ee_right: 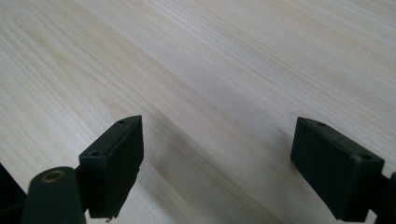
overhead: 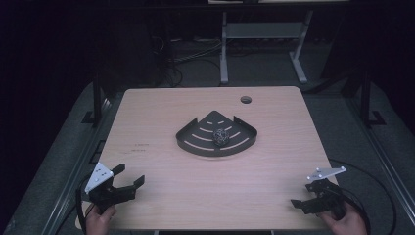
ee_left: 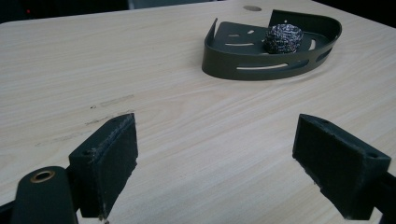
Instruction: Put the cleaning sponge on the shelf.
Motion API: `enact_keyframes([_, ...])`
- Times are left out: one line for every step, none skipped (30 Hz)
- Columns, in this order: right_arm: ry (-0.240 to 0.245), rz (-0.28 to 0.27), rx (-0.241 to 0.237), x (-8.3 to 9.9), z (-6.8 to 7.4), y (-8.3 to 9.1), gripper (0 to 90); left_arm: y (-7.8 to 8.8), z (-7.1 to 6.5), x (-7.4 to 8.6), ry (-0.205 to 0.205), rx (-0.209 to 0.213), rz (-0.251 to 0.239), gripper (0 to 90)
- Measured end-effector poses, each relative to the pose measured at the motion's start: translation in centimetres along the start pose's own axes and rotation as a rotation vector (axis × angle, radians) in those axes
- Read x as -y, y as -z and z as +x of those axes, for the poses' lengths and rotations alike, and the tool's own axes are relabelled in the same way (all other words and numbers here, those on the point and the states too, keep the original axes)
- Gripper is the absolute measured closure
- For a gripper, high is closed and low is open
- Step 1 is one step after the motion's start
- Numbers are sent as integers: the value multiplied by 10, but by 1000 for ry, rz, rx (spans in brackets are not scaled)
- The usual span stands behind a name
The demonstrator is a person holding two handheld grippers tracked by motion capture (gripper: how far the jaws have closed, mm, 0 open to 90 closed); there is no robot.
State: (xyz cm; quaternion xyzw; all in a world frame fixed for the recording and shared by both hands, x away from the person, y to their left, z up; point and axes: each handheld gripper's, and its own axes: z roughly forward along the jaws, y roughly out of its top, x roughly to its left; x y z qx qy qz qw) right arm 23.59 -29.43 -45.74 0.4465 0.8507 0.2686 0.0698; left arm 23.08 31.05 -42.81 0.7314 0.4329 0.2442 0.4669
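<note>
Both grippers idle at the near table edge, tray beyond.
Left gripper (overhead: 128,178) and right gripper (overhead: 304,197) sit nearer than the tray (overhead: 195,143), jaws spread wide, holding nothing. A steel scourer (overhead: 220,136) rests inside the tray, mid-table (overhead: 161,191); a hole (overhead: 245,100) lies beyond the tray.

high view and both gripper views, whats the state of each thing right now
left gripper: open, fingers wide apart, holding nothing, near the table's front left corner
right gripper: open, holding nothing, near the front right corner
corner tray: flat on the table, untouched
steel wool ball: resting inside the tray
table: bare apart from the tray, faint scuff marks on the left side
</note>
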Motion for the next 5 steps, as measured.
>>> enact_keyframes([-4,-4,-1,1,0,0,166,0,0,0,-1,-3,1,133])
enact_keyframes([-1,-6,-2,2,0,0,166,0,0,0,0,-2,1,133])
enact_keyframes([-3,-10,2,2,0,1,166,-1,0,0,2,-2,-1,133])
enact_keyframes([-4,-21,1,2,1,1,167,-1,-1,0,1,-3,0,133])
enact_keyframes([-4,-25,-1,2,2,1,166,-1,-1,0,1,-3,1,133])
